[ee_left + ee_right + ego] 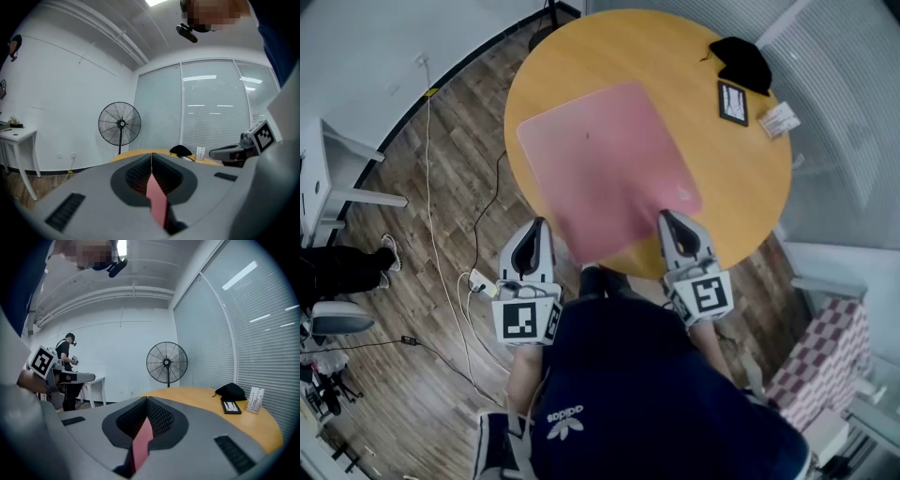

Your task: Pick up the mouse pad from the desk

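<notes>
L gripper (151, 159), R gripper (146, 402) pinch mouse pad (605, 169) (head view: prob. lifted).

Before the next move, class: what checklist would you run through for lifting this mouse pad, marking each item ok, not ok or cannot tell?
1. Left gripper shut on the mouse pad: ok.
2. Right gripper shut on the pad's near end too: ok.
3. Pad clear of the black object and framed card: ok.
4. Pad's far edge lifted off the table: cannot tell.
5. Pad unfolded: ok.
</notes>
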Demonstrator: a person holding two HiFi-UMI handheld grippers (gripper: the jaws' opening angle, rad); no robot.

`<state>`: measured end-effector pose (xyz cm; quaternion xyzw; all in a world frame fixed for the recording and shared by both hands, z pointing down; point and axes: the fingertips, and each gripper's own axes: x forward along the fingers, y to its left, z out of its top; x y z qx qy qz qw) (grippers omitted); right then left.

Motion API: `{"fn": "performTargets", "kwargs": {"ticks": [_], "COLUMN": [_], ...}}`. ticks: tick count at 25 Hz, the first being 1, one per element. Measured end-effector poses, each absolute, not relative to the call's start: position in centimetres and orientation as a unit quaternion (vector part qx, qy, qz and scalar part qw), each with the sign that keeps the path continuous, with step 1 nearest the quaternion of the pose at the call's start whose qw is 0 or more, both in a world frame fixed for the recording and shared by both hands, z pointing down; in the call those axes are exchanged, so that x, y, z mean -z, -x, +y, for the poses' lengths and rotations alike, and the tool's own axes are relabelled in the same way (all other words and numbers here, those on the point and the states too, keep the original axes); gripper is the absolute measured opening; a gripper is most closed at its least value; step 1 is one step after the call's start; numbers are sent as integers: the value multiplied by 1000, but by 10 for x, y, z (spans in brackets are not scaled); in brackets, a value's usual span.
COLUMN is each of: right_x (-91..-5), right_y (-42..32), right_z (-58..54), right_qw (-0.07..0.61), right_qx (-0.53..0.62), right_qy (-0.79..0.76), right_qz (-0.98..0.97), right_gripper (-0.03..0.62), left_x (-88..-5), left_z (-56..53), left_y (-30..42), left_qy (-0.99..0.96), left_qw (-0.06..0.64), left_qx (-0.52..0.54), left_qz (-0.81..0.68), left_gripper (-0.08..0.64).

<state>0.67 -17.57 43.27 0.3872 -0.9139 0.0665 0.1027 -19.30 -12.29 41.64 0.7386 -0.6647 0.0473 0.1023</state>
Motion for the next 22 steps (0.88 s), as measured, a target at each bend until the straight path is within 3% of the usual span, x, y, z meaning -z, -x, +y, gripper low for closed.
{"fn": "performTargets", "kwargs": {"ticks": [10,15,18,22], "right_x": [-439,-441,-443,-449], "right_y": [-7,-3,0,-1], "right_z": [-182,-178,-174,-168], "right_qw": [112,113,115,124], "right_qx": [-68,-75,-81,-86], "right_qy": [-376,-373,-372,-370], "right_qz": [-918,-918,-917,-917], "right_gripper": [3,3,5,3], "left_x": [-446,-502,-536,-569], "left_z": [-128,-119,-106,-88], "left_y": [188,194,189,173], "left_qy": [-745,-733,-729,-726], "left_qw": [154,251,315,376], "left_qx": [-71,-107,-125,-139], "left_qz": [-646,-623,-595,-558], "left_gripper": [7,17,88,112]}}
